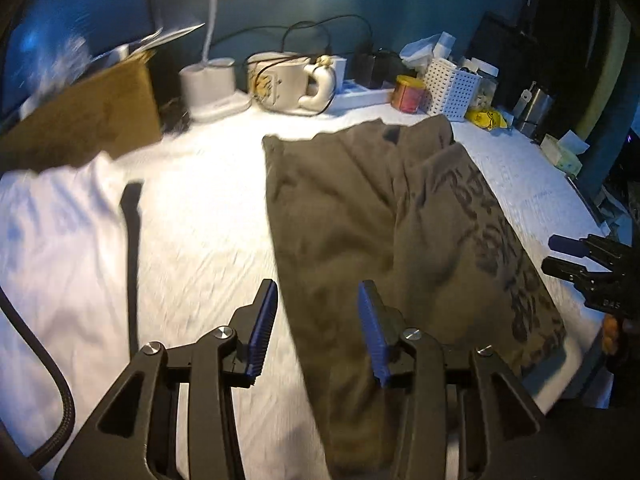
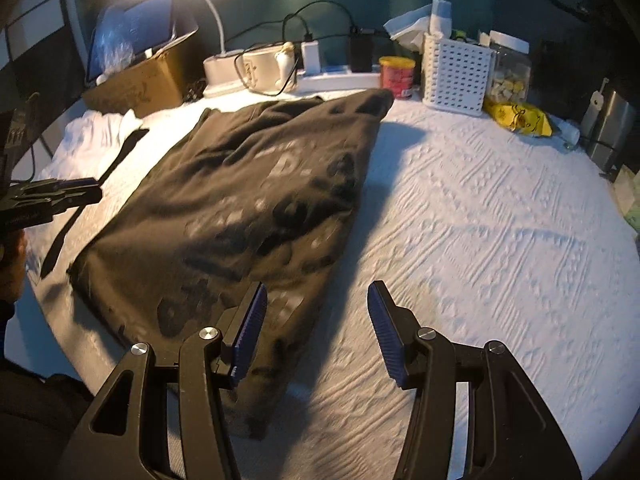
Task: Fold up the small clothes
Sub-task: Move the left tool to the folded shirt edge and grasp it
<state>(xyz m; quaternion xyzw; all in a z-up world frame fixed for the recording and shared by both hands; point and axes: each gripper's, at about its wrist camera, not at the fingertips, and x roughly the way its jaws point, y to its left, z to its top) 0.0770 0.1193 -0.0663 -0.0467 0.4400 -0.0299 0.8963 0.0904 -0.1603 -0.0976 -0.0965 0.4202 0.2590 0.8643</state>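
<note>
A dark olive T-shirt [image 1: 340, 208] with a dark print lies lengthwise on the white textured cover [image 2: 480, 220], its right part folded over onto itself. My left gripper [image 1: 318, 286] hovers open over the shirt's near left edge, with nothing between its blue pads. In the right wrist view the same shirt [image 2: 240, 200] lies left of centre. My right gripper [image 2: 318, 287] stands open above the shirt's near right edge, holding nothing. Each gripper shows in the other's view: the right gripper [image 1: 568, 256] at the far right, the left gripper [image 2: 80, 190] at the far left.
A white garment [image 1: 52, 240] and a black strap [image 1: 132, 240] lie left of the shirt. Along the back stand a cardboard box [image 1: 92, 120], a lamp base [image 1: 208, 84], a cream mug [image 1: 280, 80], a red tin [image 2: 396, 76], a white basket [image 2: 456, 76] and a yellow packet [image 2: 520, 118].
</note>
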